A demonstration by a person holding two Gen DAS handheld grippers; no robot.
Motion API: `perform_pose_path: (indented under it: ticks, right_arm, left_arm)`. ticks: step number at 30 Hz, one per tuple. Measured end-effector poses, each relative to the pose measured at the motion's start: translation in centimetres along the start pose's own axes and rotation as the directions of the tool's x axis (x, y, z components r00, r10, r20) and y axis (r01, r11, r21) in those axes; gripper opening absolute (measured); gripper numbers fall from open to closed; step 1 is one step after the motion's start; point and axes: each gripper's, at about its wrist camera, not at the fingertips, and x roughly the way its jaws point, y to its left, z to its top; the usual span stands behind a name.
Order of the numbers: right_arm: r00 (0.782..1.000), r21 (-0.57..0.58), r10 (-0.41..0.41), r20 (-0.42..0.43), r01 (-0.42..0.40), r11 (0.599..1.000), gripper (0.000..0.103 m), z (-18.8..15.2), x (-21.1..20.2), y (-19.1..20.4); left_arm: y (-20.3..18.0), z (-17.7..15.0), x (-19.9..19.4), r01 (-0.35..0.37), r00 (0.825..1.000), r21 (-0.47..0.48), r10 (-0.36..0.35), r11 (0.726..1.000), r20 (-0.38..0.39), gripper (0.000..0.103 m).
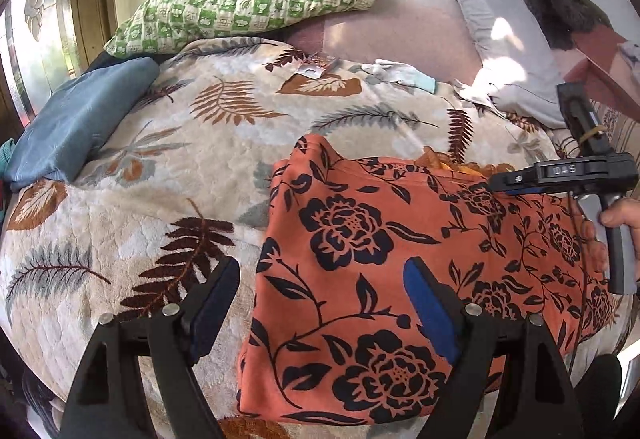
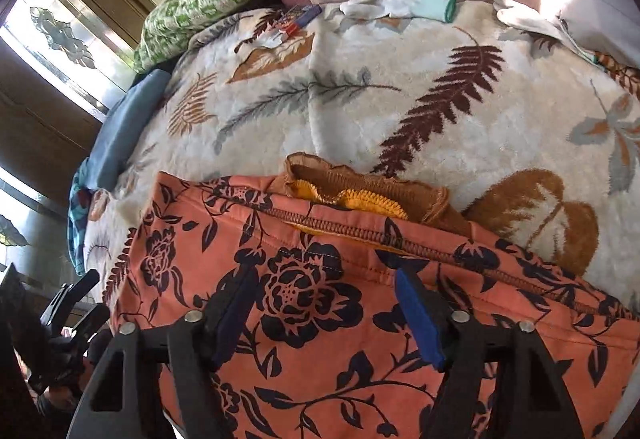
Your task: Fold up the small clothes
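Observation:
An orange garment with a black flower print lies folded flat on the leaf-patterned blanket. My left gripper is open, low over the garment's left edge, one finger over the blanket and one over the cloth. The right gripper shows at the garment's far right, held by a hand. In the right wrist view my right gripper is open just above the garment, near its zipper edge. A brown and yellow knitted piece pokes out beyond that edge.
A green checked pillow and a grey pillow lie at the back. A folded blue cloth sits at the left. A white glove and a small packet lie on the blanket's far side.

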Motion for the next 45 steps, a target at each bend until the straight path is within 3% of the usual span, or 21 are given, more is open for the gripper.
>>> perform_pose_path:
  ticks: [2, 5, 11, 14, 16, 17, 19, 21, 23, 24, 25, 27, 28, 30, 33, 36, 37, 39, 41, 43, 45]
  right_arm:
    - [0.997, -0.003, -0.070, -0.022, 0.070, 0.998, 0.032, -0.2, 1.9, 0.6]
    - [0.990, 0.026, -0.138, -0.008, 0.139, 0.990, 0.014, -0.1, 3.3, 0.2]
    - [0.973, 0.068, -0.224, 0.049, 0.221, 0.973, 0.006, 1.0, 3.8, -0.8]
    - [0.979, 0.113, -0.181, 0.091, 0.171, 0.979, 0.012, 0.5, 1.5, -0.8]
    - [0.977, 0.133, -0.157, 0.141, 0.138, 0.981, 0.015, -0.9, -2.0, -0.7]
    - [0.979, 0.152, -0.133, 0.154, 0.110, 0.982, 0.015, -1.9, -3.8, -0.9]
    - [0.982, 0.207, -0.058, 0.178, 0.020, 0.978, 0.016, -4.4, -7.3, -2.0]
    - [0.983, 0.255, 0.011, 0.186, -0.059, 0.965, 0.032, -7.0, -9.5, -4.1]
    - [0.988, 0.337, -0.020, 0.151, -0.032, 0.941, 0.086, -9.4, -9.8, -8.0]
    - [0.990, 0.391, -0.096, 0.103, 0.048, 0.919, 0.084, -10.4, -8.8, -10.6]
    - [0.993, 0.435, -0.098, 0.065, 0.060, 0.898, 0.075, -11.4, -8.1, -13.2]
    - [0.984, 0.506, 0.023, 0.179, -0.112, 0.855, 0.074, -12.2, -9.7, -15.2]
    - [0.976, 0.518, 0.048, 0.211, -0.154, 0.841, 0.075, -12.1, -11.0, -15.0]
    - [0.957, 0.448, 0.061, 0.282, -0.187, 0.874, 0.075, -11.9, -13.7, -13.3]
    - [0.938, 0.393, 0.158, 0.309, -0.277, 0.877, 0.075, -13.3, -15.7, -10.2]
    - [0.910, 0.358, 0.273, 0.311, -0.379, 0.854, 0.079, -16.6, -14.8, -7.9]
    - [0.923, 0.375, 0.265, 0.278, -0.358, 0.855, 0.079, -17.7, -13.5, -7.8]
    - [0.978, 0.475, 0.141, 0.152, -0.198, 0.858, 0.078, -19.4, -9.6, -9.6]
    - [0.976, 0.525, 0.129, 0.177, -0.205, 0.826, 0.074, -20.0, -8.9, -10.6]
    - [0.975, 0.501, 0.108, 0.192, -0.192, 0.844, 0.075, -19.1, -10.8, -9.2]
    - [0.967, 0.437, 0.098, 0.234, -0.195, 0.878, 0.075, -18.4, -13.0, -7.4]
  left_arm:
    - [-0.3, -0.3, 0.1, 0.003, 1.000, 0.019, -0.003, 1.000, -0.005, 0.085]
    - [-0.2, -0.7, 0.0, 0.001, 1.000, 0.023, -0.001, 1.000, -0.006, 0.085]
    - [-1.5, -0.7, -0.6, 0.090, 0.996, 0.006, -0.090, 0.996, 0.001, 0.085]
    - [-3.4, -1.3, 0.5, 0.065, 0.998, 0.092, -0.065, 0.994, -0.009, 0.085]
    - [-4.2, -2.3, 3.6, -0.027, 0.996, 0.157, 0.040, 0.987, -0.080, 0.085]
    - [-4.2, -2.8, 5.3, -0.052, 0.987, 0.173, 0.077, 0.984, -0.142, 0.086]
    - [-3.7, -2.9, 5.1, -0.043, 0.993, 0.126, 0.056, 0.991, -0.103, 0.087]
    - [-3.8, -2.5, 4.6, -0.027, 0.990, 0.111, 0.042, 0.993, -0.132, 0.087]
    - [-3.8, -2.1, 3.3, -0.012, 0.994, 0.088, 0.021, 0.996, -0.106, 0.087]
    - [-3.8, -1.9, 2.5, -0.011, 0.997, 0.082, 0.017, 0.997, -0.081, 0.087]
    - [-3.8, -1.8, 2.0, -0.016, 0.998, 0.083, 0.021, 0.996, -0.066, 0.087]
    - [-3.4, -1.8, 2.1, -0.049, 0.995, 0.093, 0.057, 0.994, -0.084, 0.087]
    - [-2.9, -1.7, 2.9, -0.073, 0.990, 0.087, 0.082, 0.994, -0.117, 0.087]
    - [-1.9, -2.3, 5.2, -0.099, 0.973, 0.087, 0.115, 0.991, -0.200, 0.087]
    - [-1.6, -2.0, 4.1, -0.121, 0.979, 0.067, 0.130, 0.990, -0.158, 0.088]
    - [-1.9, -1.6, 1.7, -0.072, 0.994, 0.043, 0.075, 0.997, -0.083, 0.088]
    - [-2.2, -1.8, 1.4, -0.091, 0.993, 0.064, 0.095, 0.994, -0.069, 0.088]
    - [-2.5, -2.3, 2.6, -0.149, 0.980, 0.110, 0.162, 0.983, -0.113, 0.088]
    - [-1.9, -2.9, 4.2, -0.175, 0.956, 0.100, 0.193, 0.980, -0.222, 0.087]
    - [-1.3, -2.8, 3.1, -0.175, 0.960, 0.031, 0.178, 0.984, -0.215, 0.087]
    - [-1.7, -2.6, 1.8, -0.184, 0.965, 0.041, 0.188, 0.982, -0.182, 0.087]
